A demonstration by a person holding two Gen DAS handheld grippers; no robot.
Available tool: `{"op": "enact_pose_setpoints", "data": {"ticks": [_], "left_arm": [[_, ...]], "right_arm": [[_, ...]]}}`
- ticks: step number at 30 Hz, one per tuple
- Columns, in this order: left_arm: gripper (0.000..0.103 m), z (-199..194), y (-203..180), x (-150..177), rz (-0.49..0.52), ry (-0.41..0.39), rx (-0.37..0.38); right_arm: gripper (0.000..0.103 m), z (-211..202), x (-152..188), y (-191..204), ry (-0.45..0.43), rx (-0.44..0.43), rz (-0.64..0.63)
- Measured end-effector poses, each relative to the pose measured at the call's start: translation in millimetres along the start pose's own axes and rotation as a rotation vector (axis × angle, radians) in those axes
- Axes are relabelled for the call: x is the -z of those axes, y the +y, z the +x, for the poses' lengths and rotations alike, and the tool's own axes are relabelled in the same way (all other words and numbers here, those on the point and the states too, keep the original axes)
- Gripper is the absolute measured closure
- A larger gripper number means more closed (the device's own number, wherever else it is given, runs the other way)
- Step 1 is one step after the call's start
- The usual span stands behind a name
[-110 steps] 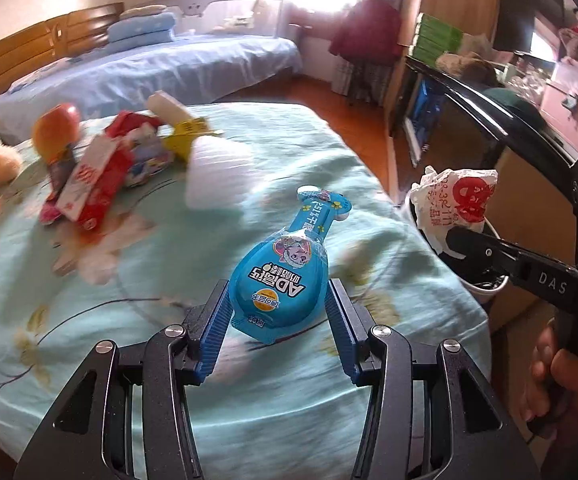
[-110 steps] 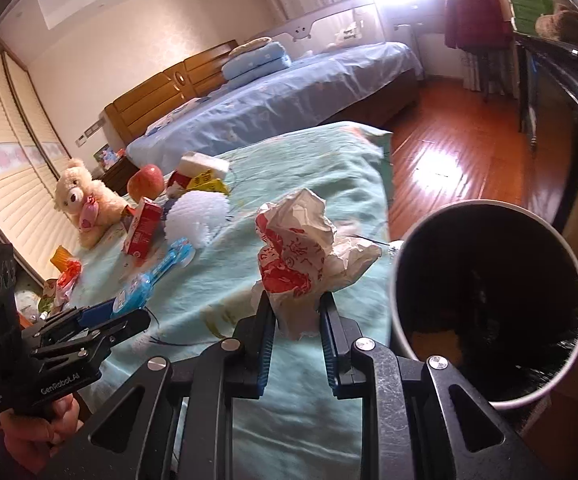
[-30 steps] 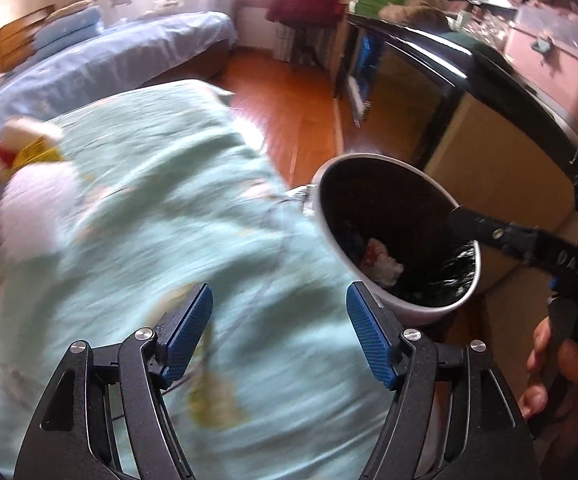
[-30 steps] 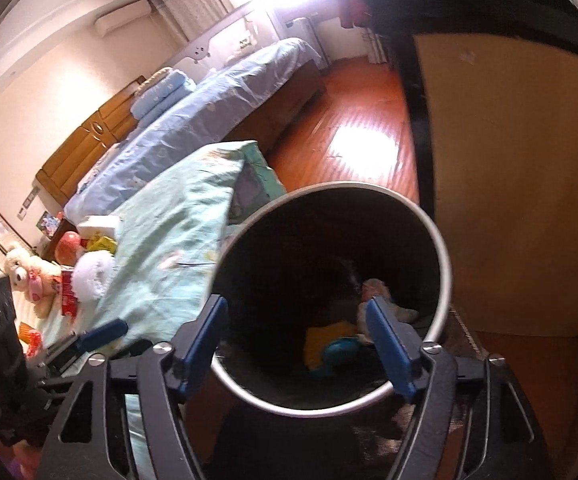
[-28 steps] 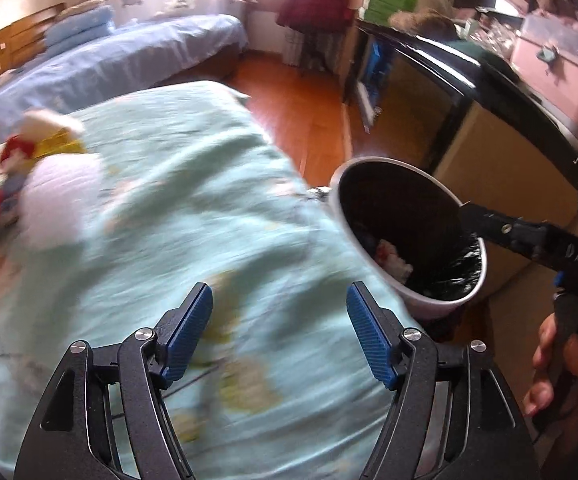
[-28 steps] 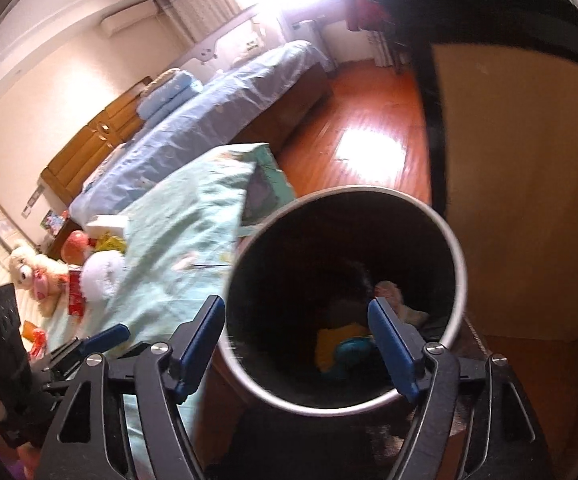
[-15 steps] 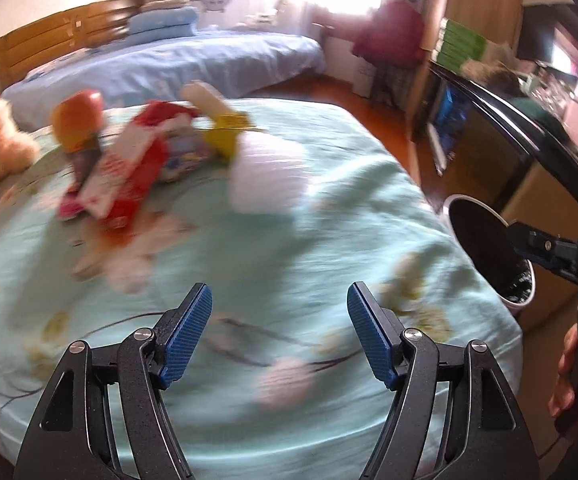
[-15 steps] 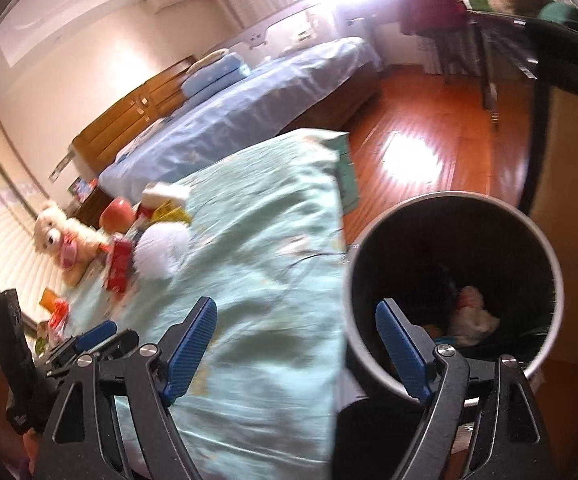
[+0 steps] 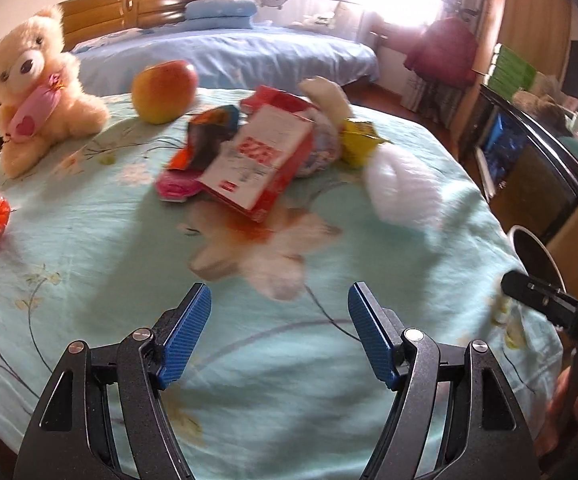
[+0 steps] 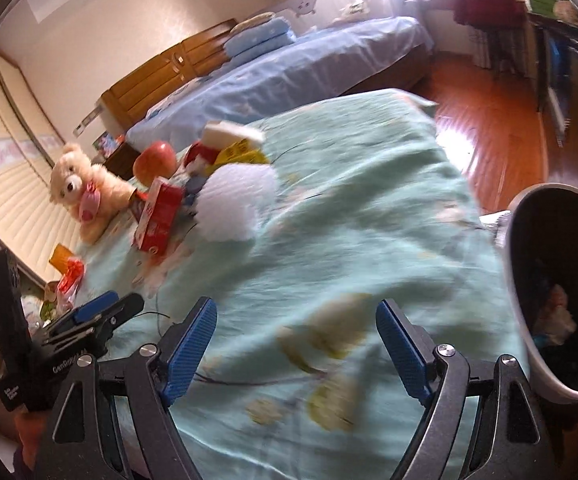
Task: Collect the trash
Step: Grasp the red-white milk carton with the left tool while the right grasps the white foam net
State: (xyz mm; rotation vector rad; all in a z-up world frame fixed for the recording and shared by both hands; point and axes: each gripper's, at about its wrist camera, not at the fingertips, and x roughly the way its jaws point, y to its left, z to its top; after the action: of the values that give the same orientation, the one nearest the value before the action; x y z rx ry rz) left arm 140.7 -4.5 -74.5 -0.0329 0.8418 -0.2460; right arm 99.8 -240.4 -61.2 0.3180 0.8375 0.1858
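The left gripper (image 9: 279, 332) stands with its ribbed blue jaws apart and nothing between them; the trash pile (image 9: 265, 152) lies well ahead on the floral aqua bedspread (image 9: 89, 240). Its red-and-white carton (image 9: 259, 166) carries unreadable red print. The right gripper (image 10: 297, 344) is likewise spread and empty, beside the round dark bin (image 10: 561, 292).

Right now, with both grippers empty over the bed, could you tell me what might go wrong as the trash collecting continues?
The apple and teddy bear sit right beside the wrapper pile, so either could be grabbed by mistake. The red-and-white carton leans on other wrappers; pulling it may scatter them. The white foam net looks light and may slip from the right gripper before reaching the trash bin.
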Motion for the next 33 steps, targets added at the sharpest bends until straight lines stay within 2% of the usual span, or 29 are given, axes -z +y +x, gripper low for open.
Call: {"op": "enact_pose_setpoints", "data": {"ticks": [7, 20, 21, 22, 23, 27, 30, 33], "left_arm": [[0.028, 19.3, 18.9, -24.5, -0.009, 0.005, -0.027], [0.027, 64.0, 23.5, -60.9, 0.057, 0.032, -0.031], [0.028, 65.7, 23.4, -61.4, 0.060, 0.033, -0.034], [0.031, 67.3, 23.9, -61.9, 0.059, 0.033, -0.033], [0.043, 67.8, 24.2, -61.7, 0.054, 0.031, -0.023], [0.046, 63.6, 21.6, -59.1, 0.064, 0.017, -0.024], [0.047, 55.9, 20.8, -54.6, 0.054, 0.011, -0.014], [0.047, 46.6, 18.0, -46.9, 0.045, 0.009, -0.007]], "right_arm": [[0.020, 31.5, -16.5, 19.3, 0.037, -0.038, -0.042], [0.022, 69.9, -48.6, 28.8, 0.039, -0.066, -0.045], [0.028, 71.0, -49.5, 29.4, 0.038, -0.063, -0.048], [0.040, 72.1, -50.2, 29.7, 0.040, -0.063, -0.050], [0.047, 73.3, -50.9, 29.8, 0.044, -0.068, -0.052], [0.070, 72.6, -49.9, 29.7, 0.046, -0.077, -0.059], [0.077, 67.7, -47.7, 28.9, 0.045, -0.089, -0.062], [0.080, 58.2, -44.1, 26.6, 0.036, -0.103, -0.060]]}}
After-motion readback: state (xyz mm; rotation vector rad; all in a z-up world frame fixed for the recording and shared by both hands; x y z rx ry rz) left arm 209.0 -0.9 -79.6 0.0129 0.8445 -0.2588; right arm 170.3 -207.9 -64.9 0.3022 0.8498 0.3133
